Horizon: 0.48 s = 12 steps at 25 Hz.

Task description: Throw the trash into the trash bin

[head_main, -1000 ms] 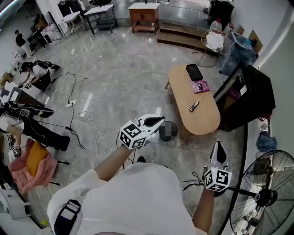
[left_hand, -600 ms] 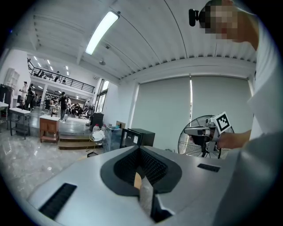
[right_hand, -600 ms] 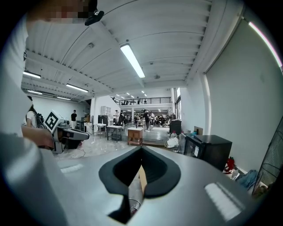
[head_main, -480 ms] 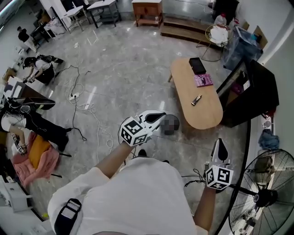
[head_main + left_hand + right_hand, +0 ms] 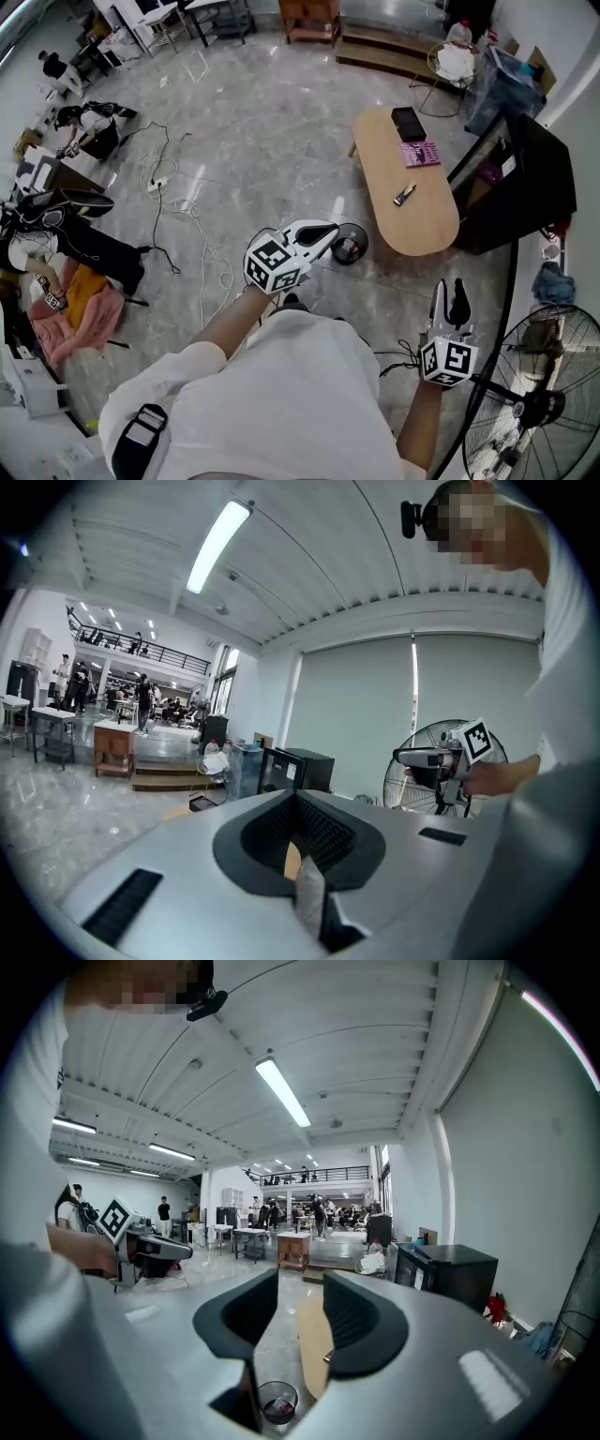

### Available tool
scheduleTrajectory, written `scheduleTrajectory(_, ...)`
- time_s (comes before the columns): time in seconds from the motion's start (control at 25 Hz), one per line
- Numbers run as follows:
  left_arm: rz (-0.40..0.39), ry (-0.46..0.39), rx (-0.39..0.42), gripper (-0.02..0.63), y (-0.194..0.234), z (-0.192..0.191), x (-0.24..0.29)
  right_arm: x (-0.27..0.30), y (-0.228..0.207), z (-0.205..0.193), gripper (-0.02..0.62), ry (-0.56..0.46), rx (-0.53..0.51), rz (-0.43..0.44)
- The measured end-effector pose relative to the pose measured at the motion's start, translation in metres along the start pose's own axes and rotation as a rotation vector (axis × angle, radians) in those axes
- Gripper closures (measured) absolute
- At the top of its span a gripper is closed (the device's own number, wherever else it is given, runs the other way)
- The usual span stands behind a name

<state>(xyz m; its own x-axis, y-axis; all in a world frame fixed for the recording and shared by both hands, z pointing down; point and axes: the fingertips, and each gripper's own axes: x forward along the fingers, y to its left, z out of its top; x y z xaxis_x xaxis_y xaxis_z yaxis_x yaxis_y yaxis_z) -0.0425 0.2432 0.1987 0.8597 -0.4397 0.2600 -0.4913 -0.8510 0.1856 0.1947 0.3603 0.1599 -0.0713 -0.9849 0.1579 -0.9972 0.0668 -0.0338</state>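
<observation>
A small round black trash bin (image 5: 349,246) stands on the marble floor by the near end of the oval wooden table (image 5: 427,220); something reddish lies inside it (image 5: 277,1402). My left gripper (image 5: 319,233) hovers just left of the bin, jaws shut with nothing visible between them (image 5: 297,803). My right gripper (image 5: 449,292) is lower right, apart from the bin. Its jaws are opening and nothing is between them (image 5: 298,1297). On the table lie a small dark object (image 5: 405,194), a pink book (image 5: 422,152) and a black item (image 5: 408,122).
A black cabinet (image 5: 525,183) stands right of the table. A standing fan (image 5: 534,403) is at the lower right. Cables (image 5: 178,211) trail across the floor at left, near several people and pink cloth (image 5: 80,314). Desks line the far wall.
The view has shifted toward the table and bin. My right gripper's jaws, shut before, now stand apart. The left gripper stays shut beside the bin.
</observation>
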Motion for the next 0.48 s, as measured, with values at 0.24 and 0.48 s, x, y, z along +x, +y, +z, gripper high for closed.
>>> scheduleTrajectory(0.24,0.007,0.005,-0.008,0.6,-0.008,-0.006,0.009,-0.009,-0.012,-0.004,0.296,-0.004,-0.01,0.0)
scheduleTrajectory(0.48,0.02,0.009,-0.014,0.6,-0.005,-0.008,0.013,-0.002,-0.022,-0.009,0.284,0.013,0.001,-0.005)
